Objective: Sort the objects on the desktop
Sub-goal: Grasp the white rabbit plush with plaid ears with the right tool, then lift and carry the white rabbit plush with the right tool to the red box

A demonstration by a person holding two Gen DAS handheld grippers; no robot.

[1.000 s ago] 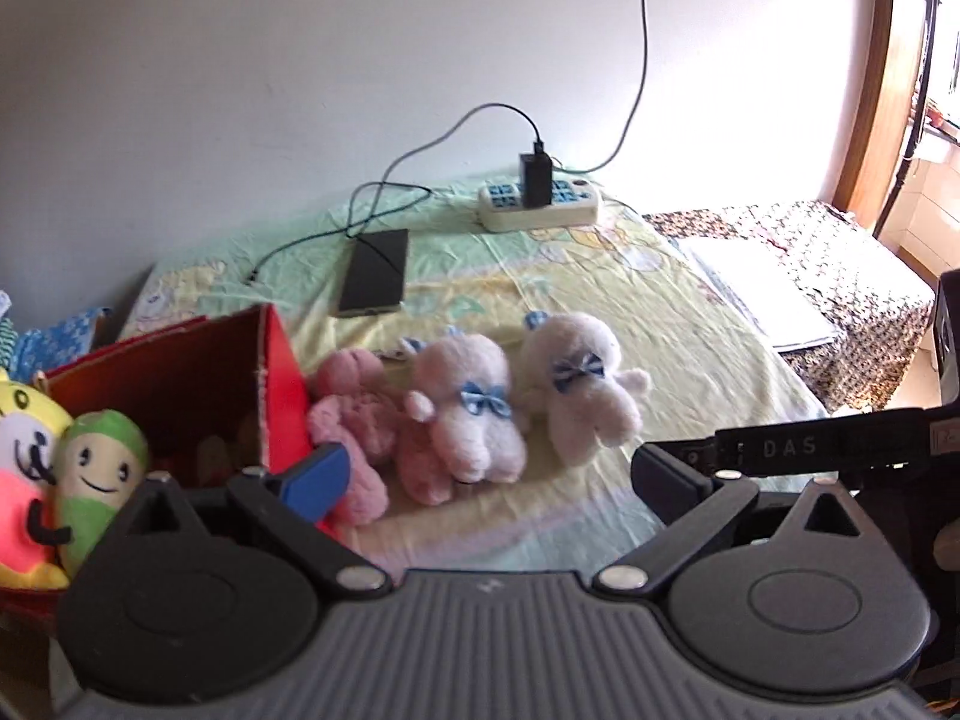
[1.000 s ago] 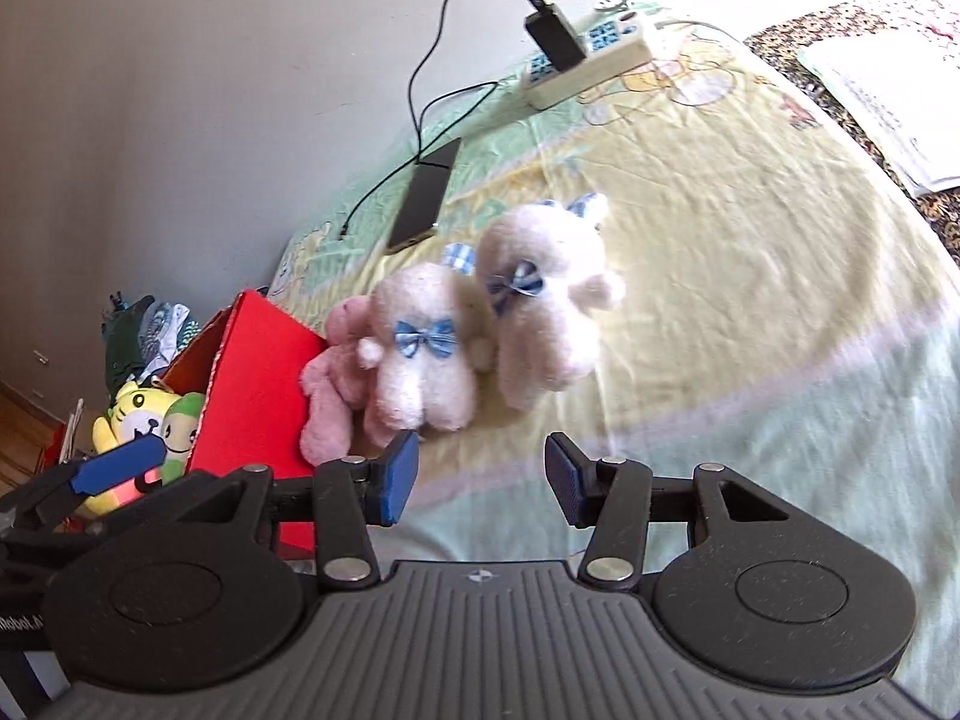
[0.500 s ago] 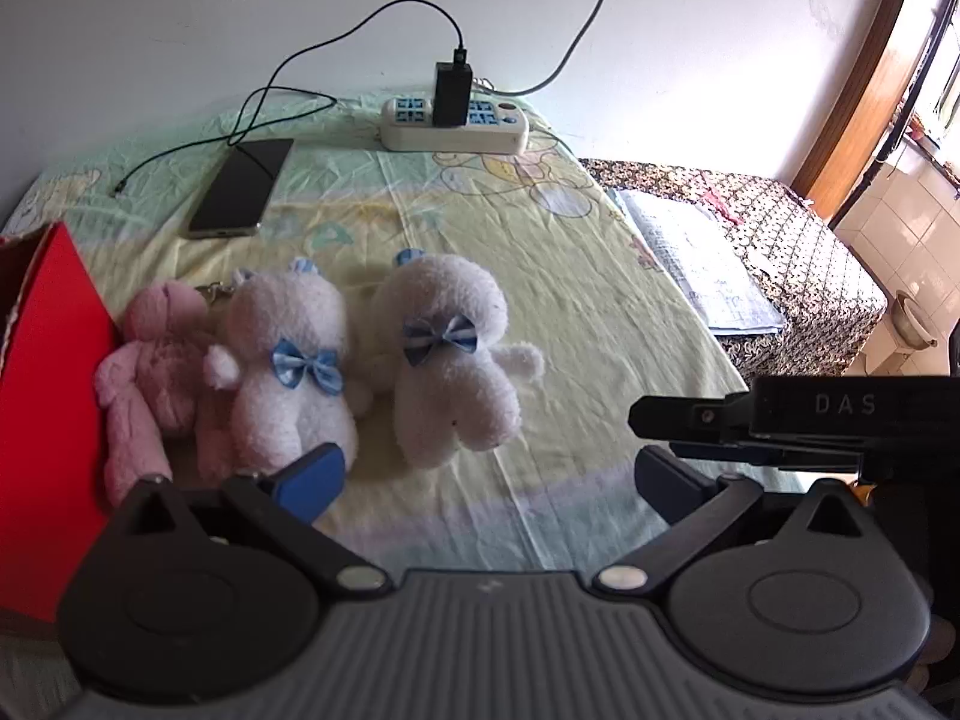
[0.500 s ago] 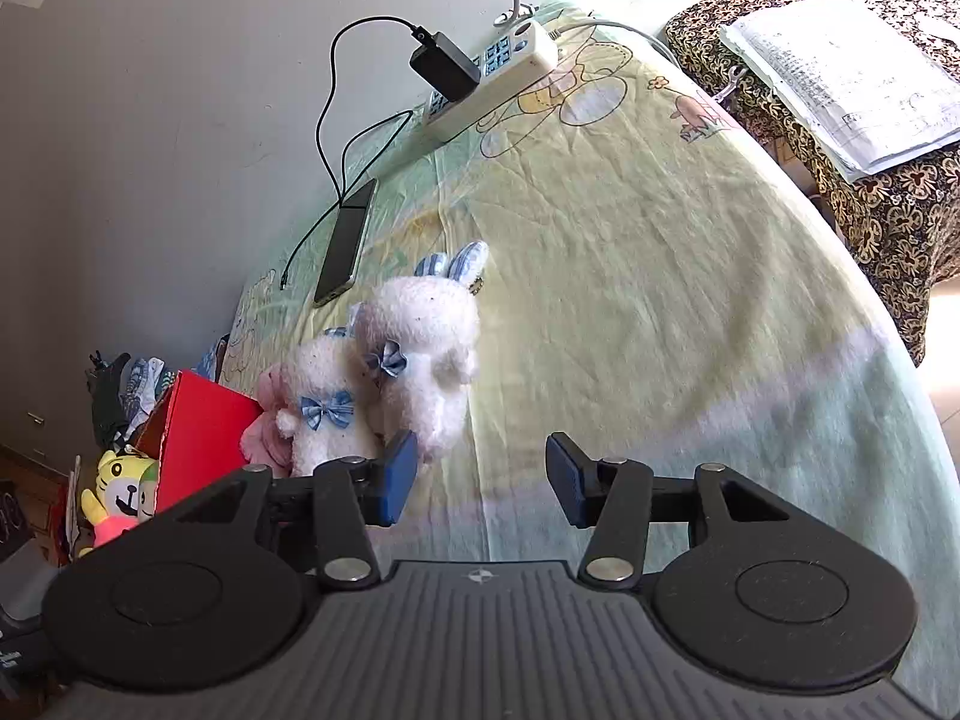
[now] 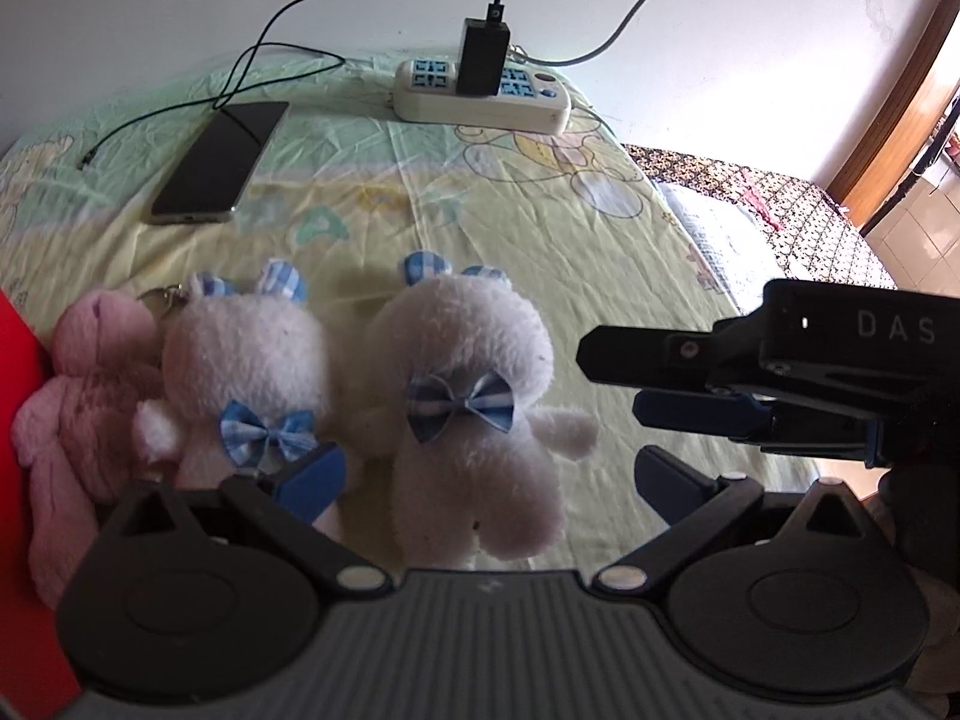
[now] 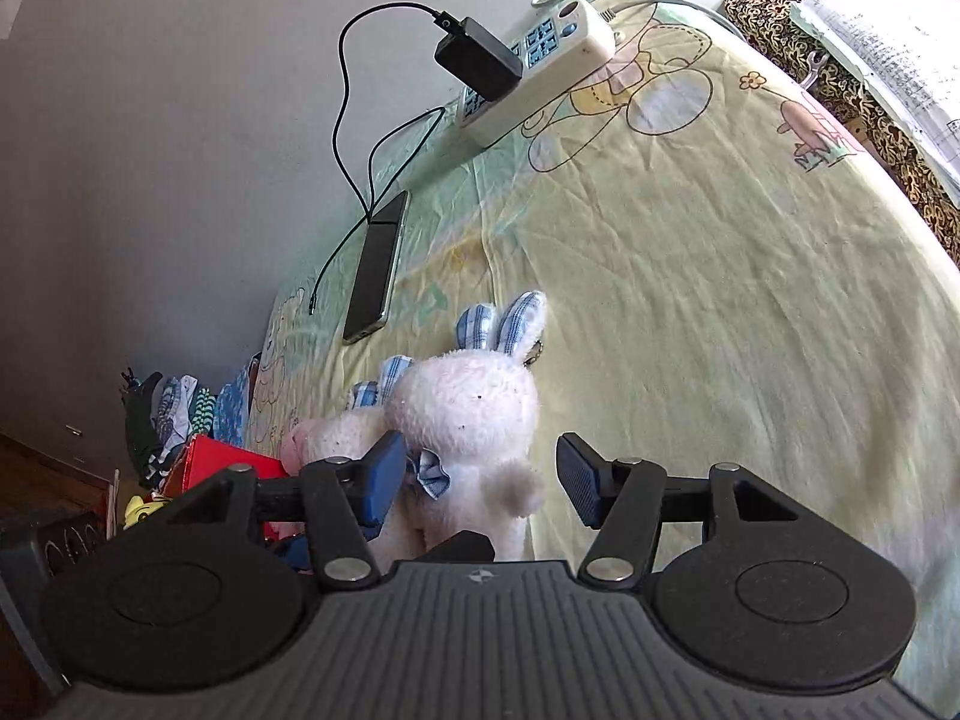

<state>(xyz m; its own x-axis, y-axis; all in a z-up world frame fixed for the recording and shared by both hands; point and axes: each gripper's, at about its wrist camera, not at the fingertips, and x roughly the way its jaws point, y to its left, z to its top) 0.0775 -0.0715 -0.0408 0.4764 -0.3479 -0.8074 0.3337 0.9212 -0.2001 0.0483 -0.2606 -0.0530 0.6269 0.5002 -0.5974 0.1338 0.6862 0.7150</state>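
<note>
Both claws are released. The left claw straddles the right white bunny, and the right claw is spread around it too. It lies touching a second white bunny and a pink plush by the red box, near the tabletop's front edge.

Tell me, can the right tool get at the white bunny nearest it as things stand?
Probably yes: the right tool is open and the bunny already sits between its fingers, nothing covering it.
</note>
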